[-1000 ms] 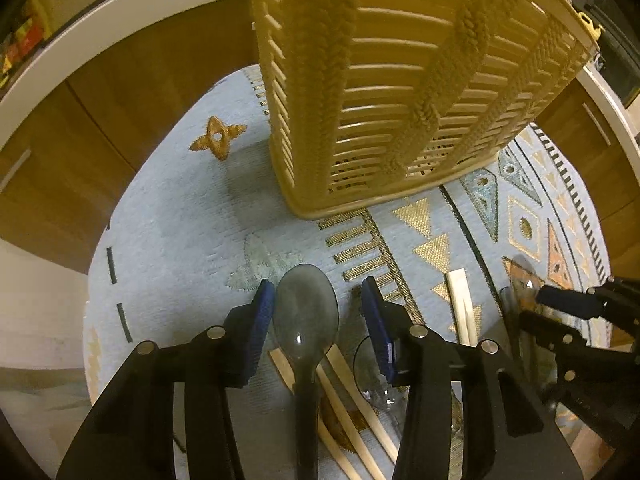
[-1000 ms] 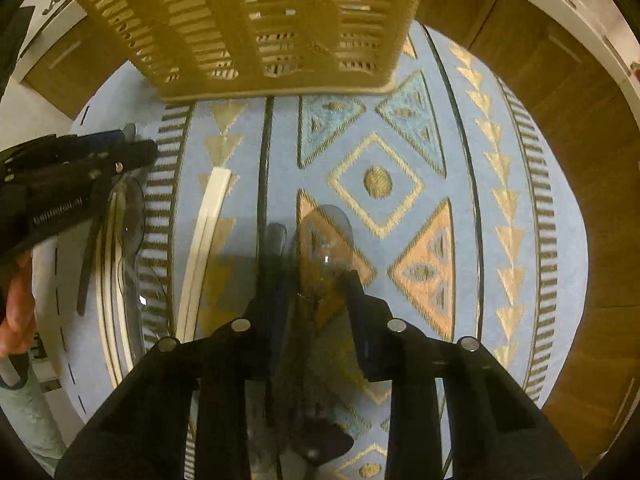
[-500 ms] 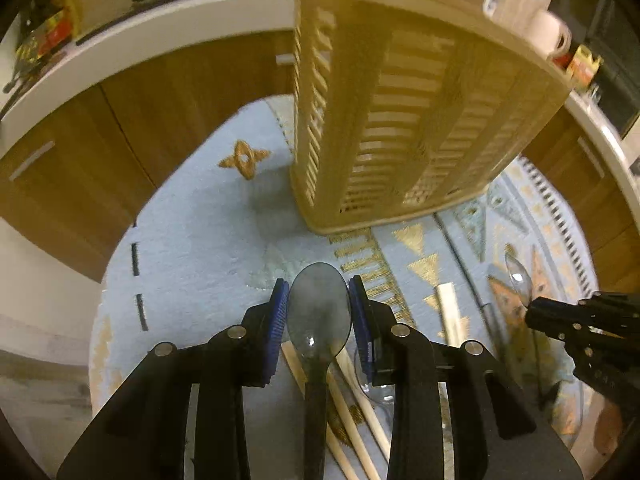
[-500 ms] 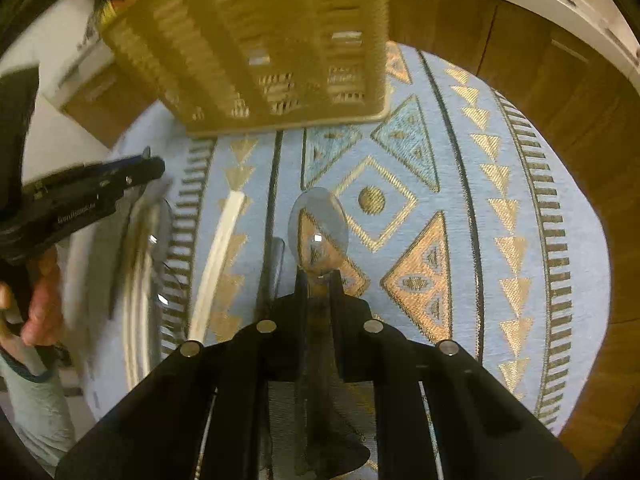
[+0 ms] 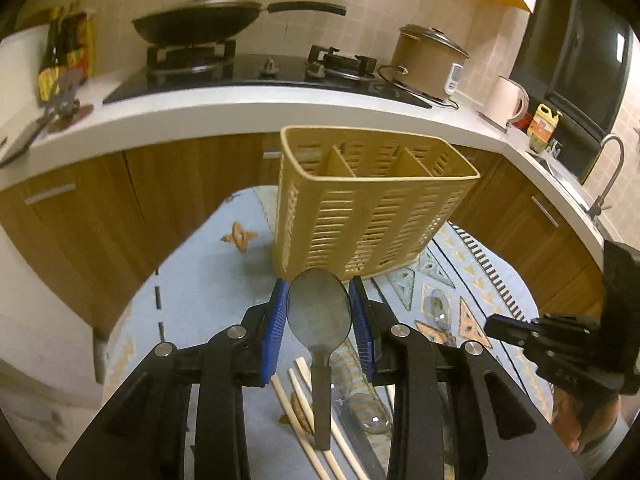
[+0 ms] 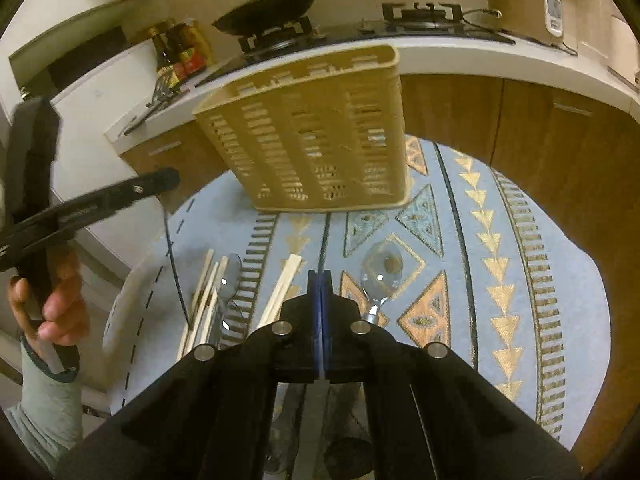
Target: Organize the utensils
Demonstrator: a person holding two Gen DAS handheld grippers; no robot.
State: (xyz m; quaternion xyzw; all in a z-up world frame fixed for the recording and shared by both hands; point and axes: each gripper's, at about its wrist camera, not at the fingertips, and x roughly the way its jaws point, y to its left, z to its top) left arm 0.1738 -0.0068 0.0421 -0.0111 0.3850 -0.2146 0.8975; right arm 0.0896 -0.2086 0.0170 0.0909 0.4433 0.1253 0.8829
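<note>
While its bowl sits between them, left claw (image 5: 319, 312) pinches spoon (image 5: 319, 314) (right claw (image 6: 319, 280) pressed together).

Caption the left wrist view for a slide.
Left tool holds a dark spoon before the slotted holder, chopsticks below.

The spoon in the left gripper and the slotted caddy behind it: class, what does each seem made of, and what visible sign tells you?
Spoon: probably smoky translucent plastic, glossy; the bowl looks see-through grey.
Caddy: apparently moulded tan plastic, matte, with even slots and thin dividers.
</note>
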